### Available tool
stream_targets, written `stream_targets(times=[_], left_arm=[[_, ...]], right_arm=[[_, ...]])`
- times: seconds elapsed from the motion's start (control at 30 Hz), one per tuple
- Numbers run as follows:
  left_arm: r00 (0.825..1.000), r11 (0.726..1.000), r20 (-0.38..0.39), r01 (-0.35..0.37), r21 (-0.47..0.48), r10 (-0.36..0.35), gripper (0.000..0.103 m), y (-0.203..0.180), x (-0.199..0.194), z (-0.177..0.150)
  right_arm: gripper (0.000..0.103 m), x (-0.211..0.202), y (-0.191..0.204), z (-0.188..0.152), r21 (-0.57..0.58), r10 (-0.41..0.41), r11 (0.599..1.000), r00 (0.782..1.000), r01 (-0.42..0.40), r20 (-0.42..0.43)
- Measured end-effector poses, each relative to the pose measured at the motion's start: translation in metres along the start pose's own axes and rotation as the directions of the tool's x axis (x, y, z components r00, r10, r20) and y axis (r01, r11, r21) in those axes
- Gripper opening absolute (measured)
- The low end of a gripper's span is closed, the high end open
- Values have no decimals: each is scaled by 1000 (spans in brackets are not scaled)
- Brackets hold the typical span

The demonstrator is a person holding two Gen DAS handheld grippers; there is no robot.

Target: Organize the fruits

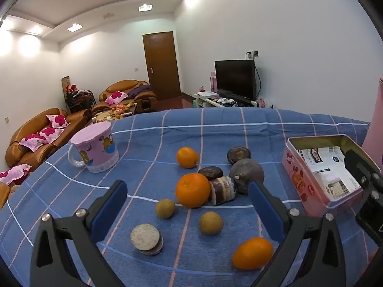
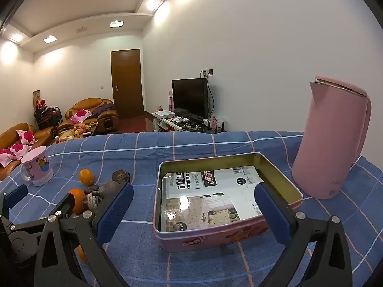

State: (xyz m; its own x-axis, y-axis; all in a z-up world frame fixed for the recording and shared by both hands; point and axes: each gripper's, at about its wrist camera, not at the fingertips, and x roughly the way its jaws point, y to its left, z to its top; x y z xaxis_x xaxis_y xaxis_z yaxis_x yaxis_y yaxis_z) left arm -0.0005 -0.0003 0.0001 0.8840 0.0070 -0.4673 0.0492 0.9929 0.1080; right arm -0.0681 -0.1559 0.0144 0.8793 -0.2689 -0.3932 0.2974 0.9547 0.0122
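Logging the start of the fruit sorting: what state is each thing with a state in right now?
Left gripper: open, empty.
Right gripper: open, empty.
Pink tin: lidless, only printed paper inside.
Pink mug: upright.
Pink kettle: upright, lid shut.
Door: closed.
TV: off.

The right gripper (image 2: 194,209) hangs wide apart at lower centre over a pink tin (image 2: 215,238), with a pink kettle (image 2: 332,141) at right and oranges (image 2: 86,176) at left.

A: Pink kettle (image 1: 374,119) cut by the right edge in left wrist view. Right gripper (image 1: 366,179) there only partly in frame.
B: Right view: left gripper (image 2: 40,198) hides most of the fruit; orange (image 2: 77,199) half covered. Tin print (image 2: 203,191) unreadable.
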Motion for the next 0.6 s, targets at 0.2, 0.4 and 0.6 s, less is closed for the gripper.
stream_targets(times=[0.2, 0.4, 0.6], left_arm=[[1000, 1000, 13, 1, -12, -1, 103, -4, -3, -4], [1000, 1000, 6, 13, -13, -13, 103, -2, -4, -4], [1000, 1000, -2, 19, -22, -19, 103, 1, -4, 0]], right_arm=[[102, 0, 0, 0, 1, 2, 1000, 1000, -2, 3], [102, 2, 0, 0, 2, 2, 1000, 1000, -2, -2], [102, 1, 0, 0, 0, 2, 1000, 1000, -2, 1]])
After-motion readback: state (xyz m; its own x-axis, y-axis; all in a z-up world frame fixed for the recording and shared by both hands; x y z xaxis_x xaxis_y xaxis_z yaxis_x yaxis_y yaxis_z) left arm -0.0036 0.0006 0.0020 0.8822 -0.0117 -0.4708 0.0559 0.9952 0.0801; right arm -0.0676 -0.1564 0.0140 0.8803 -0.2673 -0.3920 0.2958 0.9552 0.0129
